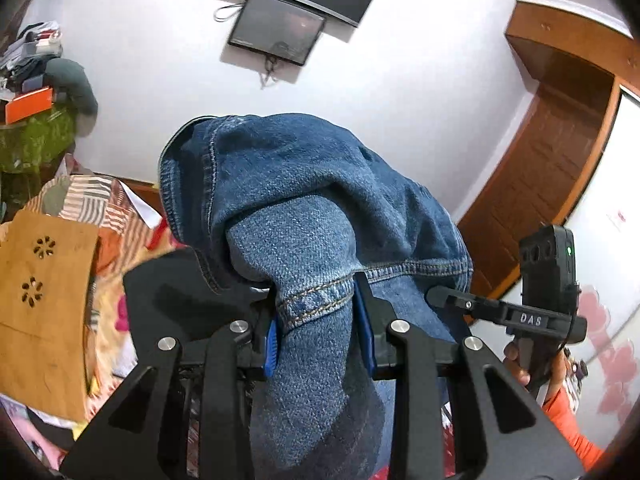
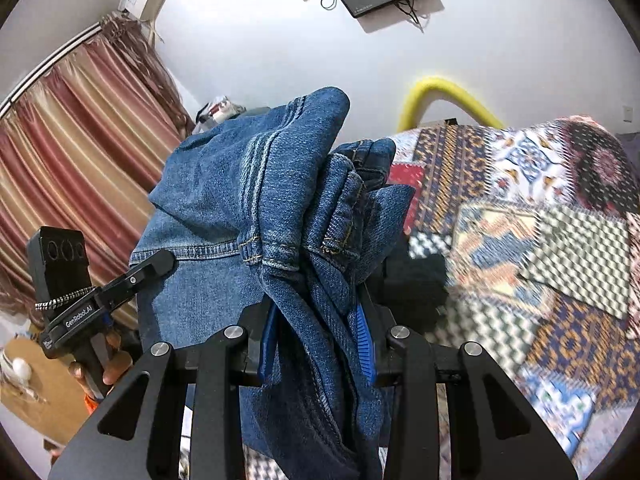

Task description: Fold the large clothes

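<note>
A pair of blue denim jeans [image 1: 304,184] hangs bunched in the air, held up by both grippers. My left gripper [image 1: 318,312] is shut on a stitched hem, its blue pads pressing the cloth from both sides. In the right wrist view my right gripper [image 2: 320,328] is shut on several gathered layers of the jeans [image 2: 224,184]. The two grippers are close together: the right gripper [image 1: 440,294] shows beside the denim in the left wrist view, and the left gripper [image 2: 152,264] shows at the left in the right wrist view. A hand [image 1: 520,364] with an orange sleeve holds the right tool.
A bed with a patchwork quilt [image 2: 540,200] lies below on the right, with a black garment [image 2: 416,280] on it. A striped curtain [image 2: 80,140], a yellow tube [image 2: 440,88], a wall screen [image 1: 276,28], a wooden door [image 1: 540,168] and a brown panel [image 1: 44,300] surround it.
</note>
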Action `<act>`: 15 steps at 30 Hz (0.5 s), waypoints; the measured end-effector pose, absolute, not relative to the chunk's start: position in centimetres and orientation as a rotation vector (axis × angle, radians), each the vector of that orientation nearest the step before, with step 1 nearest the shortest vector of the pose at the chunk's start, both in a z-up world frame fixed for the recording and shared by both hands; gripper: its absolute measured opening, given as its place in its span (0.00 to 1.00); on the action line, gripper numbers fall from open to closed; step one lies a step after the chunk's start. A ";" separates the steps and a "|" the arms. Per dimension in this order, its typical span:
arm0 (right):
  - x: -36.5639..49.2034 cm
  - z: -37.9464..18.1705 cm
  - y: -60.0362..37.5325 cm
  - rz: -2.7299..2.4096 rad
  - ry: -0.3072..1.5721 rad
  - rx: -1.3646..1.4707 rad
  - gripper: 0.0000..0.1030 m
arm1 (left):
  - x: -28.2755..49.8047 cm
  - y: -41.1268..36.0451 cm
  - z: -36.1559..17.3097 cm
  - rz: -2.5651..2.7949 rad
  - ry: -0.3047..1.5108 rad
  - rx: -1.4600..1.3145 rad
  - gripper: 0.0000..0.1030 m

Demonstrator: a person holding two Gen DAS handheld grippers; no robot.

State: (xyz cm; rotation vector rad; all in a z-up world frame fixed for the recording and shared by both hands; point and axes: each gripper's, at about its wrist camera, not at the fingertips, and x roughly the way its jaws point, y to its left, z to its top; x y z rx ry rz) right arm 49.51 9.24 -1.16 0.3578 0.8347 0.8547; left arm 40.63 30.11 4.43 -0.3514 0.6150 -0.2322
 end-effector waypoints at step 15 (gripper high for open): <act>59.2 -19.6 18.1 0.711 1.165 0.396 0.33 | 53.2 40.8 -17.4 0.030 0.973 -0.423 0.43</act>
